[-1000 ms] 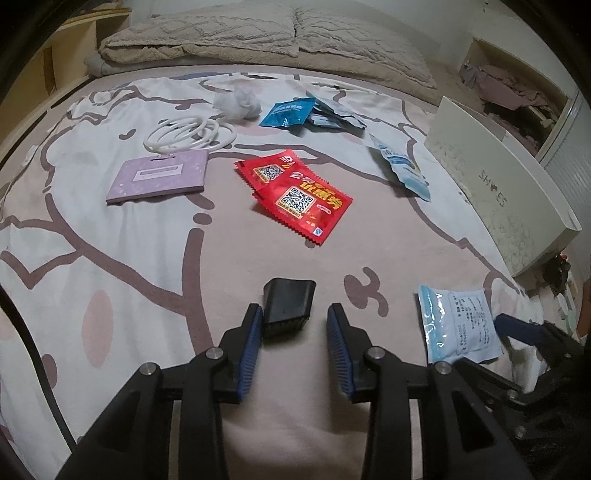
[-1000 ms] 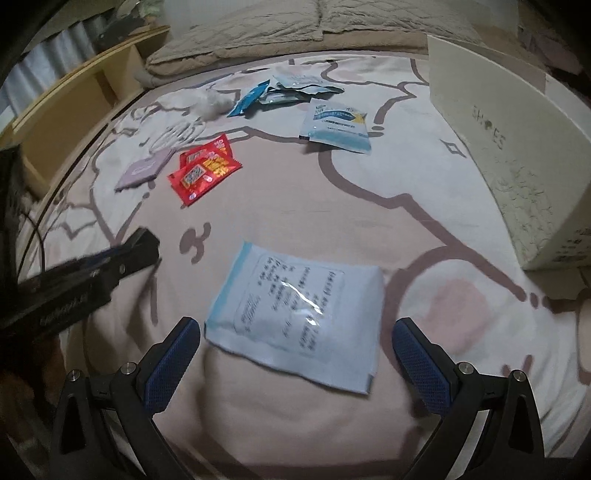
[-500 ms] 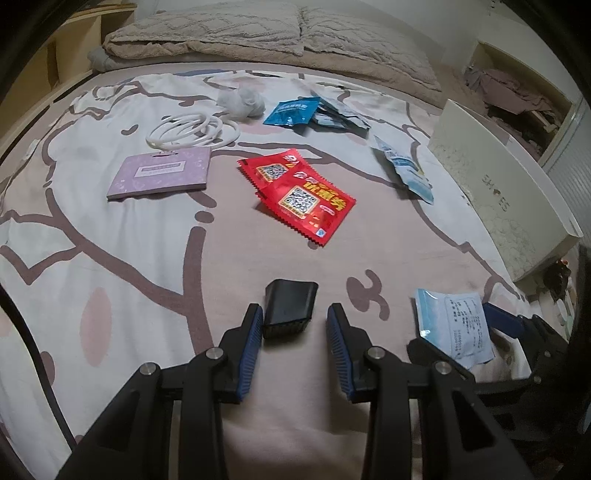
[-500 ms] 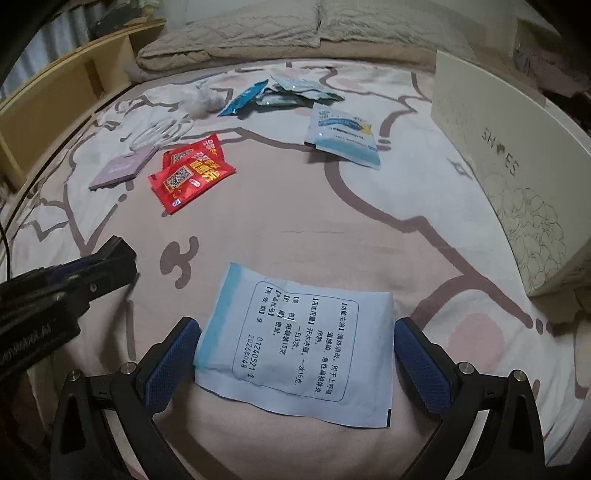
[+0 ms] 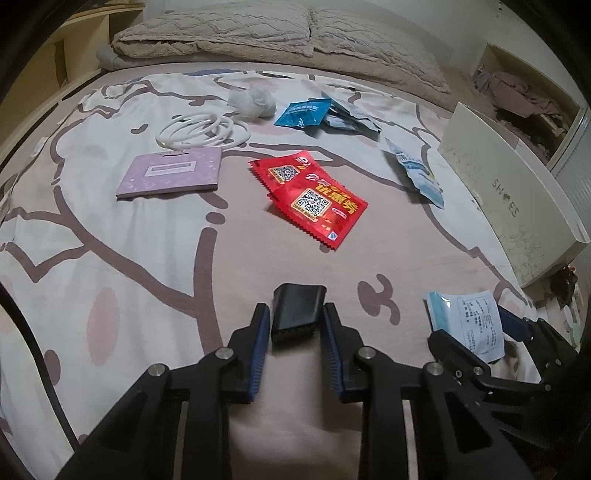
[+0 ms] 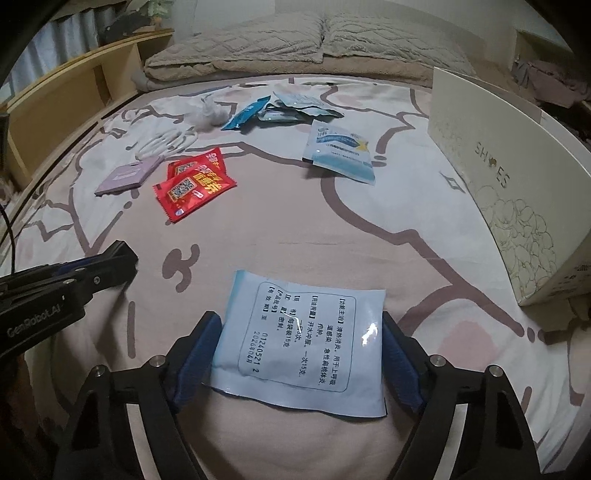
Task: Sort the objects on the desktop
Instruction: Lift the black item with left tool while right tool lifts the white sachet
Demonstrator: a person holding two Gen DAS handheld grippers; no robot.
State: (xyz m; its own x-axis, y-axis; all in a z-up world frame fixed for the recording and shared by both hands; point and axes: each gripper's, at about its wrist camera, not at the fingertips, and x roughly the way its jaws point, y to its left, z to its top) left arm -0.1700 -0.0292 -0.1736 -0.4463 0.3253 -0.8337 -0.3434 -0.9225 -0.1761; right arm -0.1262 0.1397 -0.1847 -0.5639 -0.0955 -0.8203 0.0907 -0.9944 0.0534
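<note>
My left gripper (image 5: 295, 328) is open with a small black box (image 5: 297, 311) between its blue pads on the bedsheet; small gaps show on both sides. My right gripper (image 6: 301, 345) is open and straddles a pale blue medicine sachet (image 6: 299, 339) lying flat, with the pads close to its left and right edges. The sachet also shows in the left wrist view (image 5: 467, 319), low right. Two red sachets (image 5: 314, 197), a purple card (image 5: 170, 173), white cable rings (image 5: 201, 129) and blue packets (image 5: 325, 114) lie farther back.
A white shoe box (image 6: 517, 192) stands along the right edge of the bed. Another blue-white sachet (image 6: 340, 151) lies mid-bed. Pillows (image 5: 258, 33) are at the far end and a wooden shelf (image 6: 74, 81) is on the left. A crumpled white wad (image 5: 255, 101) lies near the rings.
My right gripper has narrowed and moved forward around the pale blue sachet. My left gripper has moved forward so the black box sits deeper between its pads.
</note>
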